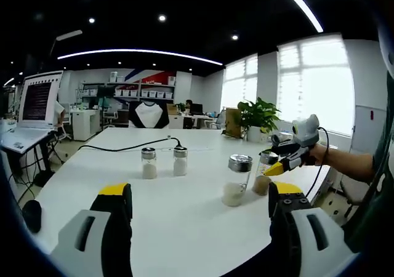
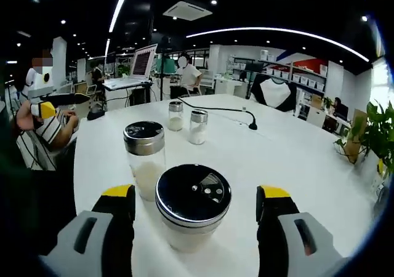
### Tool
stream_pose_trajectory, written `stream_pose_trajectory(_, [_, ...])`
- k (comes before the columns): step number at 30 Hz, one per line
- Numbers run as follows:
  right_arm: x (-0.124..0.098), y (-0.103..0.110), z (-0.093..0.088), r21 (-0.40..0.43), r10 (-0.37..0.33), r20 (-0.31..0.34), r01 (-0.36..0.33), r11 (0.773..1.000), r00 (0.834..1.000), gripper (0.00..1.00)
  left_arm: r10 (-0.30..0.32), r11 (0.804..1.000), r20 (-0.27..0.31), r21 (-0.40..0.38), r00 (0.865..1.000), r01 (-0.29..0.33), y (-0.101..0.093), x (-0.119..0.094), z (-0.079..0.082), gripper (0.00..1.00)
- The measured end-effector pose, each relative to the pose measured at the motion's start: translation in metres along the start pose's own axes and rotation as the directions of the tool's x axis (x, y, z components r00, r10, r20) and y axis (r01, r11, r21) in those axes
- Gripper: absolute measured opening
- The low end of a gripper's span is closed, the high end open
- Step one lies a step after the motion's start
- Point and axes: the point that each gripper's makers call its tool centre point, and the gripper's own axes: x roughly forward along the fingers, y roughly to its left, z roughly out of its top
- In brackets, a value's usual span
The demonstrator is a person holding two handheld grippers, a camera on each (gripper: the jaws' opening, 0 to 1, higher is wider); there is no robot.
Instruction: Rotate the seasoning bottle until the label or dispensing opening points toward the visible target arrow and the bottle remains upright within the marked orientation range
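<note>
A glass seasoning bottle (image 2: 192,212) with pale powder and a black lid with dispensing holes stands upright on the white table (image 2: 295,160). My right gripper (image 2: 196,204) is open, one jaw on each side of this bottle, with a gap to the lid on both sides. A second bottle (image 2: 144,160) with a metal lid stands just behind it to the left. From the left gripper view, these are the lidded bottle (image 1: 236,180) and the bottle (image 1: 265,173) at the right gripper (image 1: 284,164). My left gripper (image 1: 200,203) is open over bare table.
Two small shakers (image 1: 149,163) (image 1: 180,160) stand side by side mid-table, near a black cable (image 1: 129,146). A potted plant (image 1: 258,114) sits at the far right edge. A laptop (image 1: 37,98) stands on a desk to the left. A hand (image 1: 326,154) holds the right gripper.
</note>
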Motion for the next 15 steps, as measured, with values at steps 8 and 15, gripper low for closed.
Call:
stream_pose_trajectory(8, [0.005,0.012,-0.009,0.037,0.144,0.044,-0.145,0.989,0.989,0.69,-0.021,1.000,0.022,0.002,1.000,0.021,-0.004,0.000,0.005,0.97])
stream_pose_trajectory(15, [0.009,0.014,-0.013,0.049,0.180,0.025,-0.181,0.982,0.983,0.62,-0.026,1.000,0.028,0.001,0.999,0.026,-0.006,0.000,0.008,0.97])
